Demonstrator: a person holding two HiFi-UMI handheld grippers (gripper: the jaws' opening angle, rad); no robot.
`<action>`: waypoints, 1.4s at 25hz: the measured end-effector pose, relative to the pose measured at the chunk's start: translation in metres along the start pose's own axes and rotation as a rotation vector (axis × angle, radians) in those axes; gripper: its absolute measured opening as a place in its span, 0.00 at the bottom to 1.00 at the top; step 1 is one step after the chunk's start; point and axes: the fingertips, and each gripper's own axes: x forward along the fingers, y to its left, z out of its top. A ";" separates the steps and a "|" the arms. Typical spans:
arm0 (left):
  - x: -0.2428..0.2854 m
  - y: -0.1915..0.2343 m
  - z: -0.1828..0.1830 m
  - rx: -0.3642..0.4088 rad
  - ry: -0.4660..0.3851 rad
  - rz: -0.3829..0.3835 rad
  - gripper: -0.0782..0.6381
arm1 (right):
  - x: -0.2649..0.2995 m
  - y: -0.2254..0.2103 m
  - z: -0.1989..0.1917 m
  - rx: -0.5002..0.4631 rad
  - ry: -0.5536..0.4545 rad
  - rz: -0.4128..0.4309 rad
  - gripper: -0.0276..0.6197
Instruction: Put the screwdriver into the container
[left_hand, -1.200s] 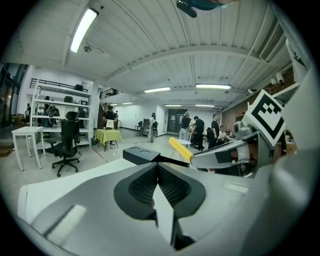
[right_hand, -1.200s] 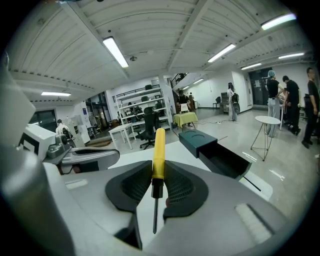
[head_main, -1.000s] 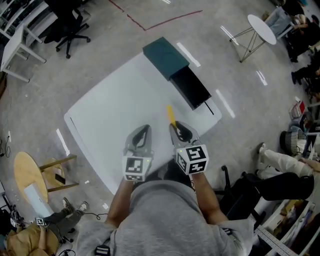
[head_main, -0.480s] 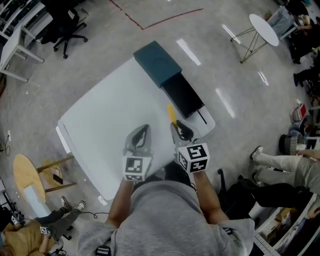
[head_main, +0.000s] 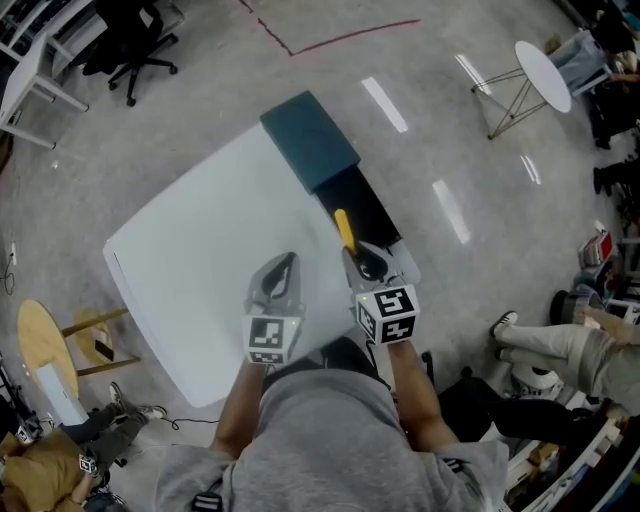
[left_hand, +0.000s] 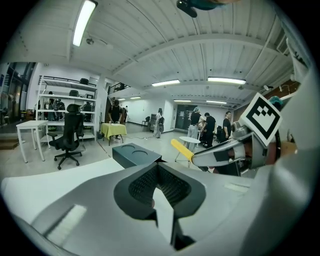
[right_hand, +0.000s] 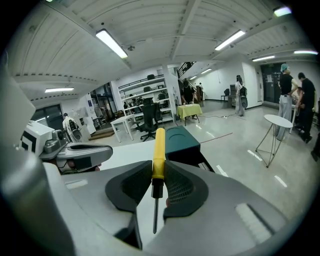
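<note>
Transport step: our right gripper (right_hand: 159, 172) clamps the screwdriver (right_hand: 159, 145) by its yellow handle. Next we align it over the container (head_main: 312, 142) opening and release.

The right tool (head_main: 366, 262) has moved up to the container (head_main: 320, 160). Its screwdriver (head_main: 345, 230), whose yellow handle earlier lay over the white surface (head_main: 190, 270) short of the container, now reaches over the container's black open part. The left tool (head_main: 283, 270) advanced alongside.

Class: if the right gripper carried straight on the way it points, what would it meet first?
Probably the container, its open black part, the screwdriver in the right gripper leading; depth unclear.
</note>
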 end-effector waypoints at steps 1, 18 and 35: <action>0.005 0.001 -0.001 -0.004 0.003 0.006 0.12 | 0.004 -0.005 0.001 -0.005 0.005 0.005 0.17; 0.058 0.017 -0.027 -0.080 0.059 0.120 0.12 | 0.085 -0.055 -0.011 -0.085 0.181 0.116 0.17; 0.075 0.034 -0.063 -0.156 0.124 0.173 0.12 | 0.144 -0.070 -0.056 -0.105 0.367 0.156 0.17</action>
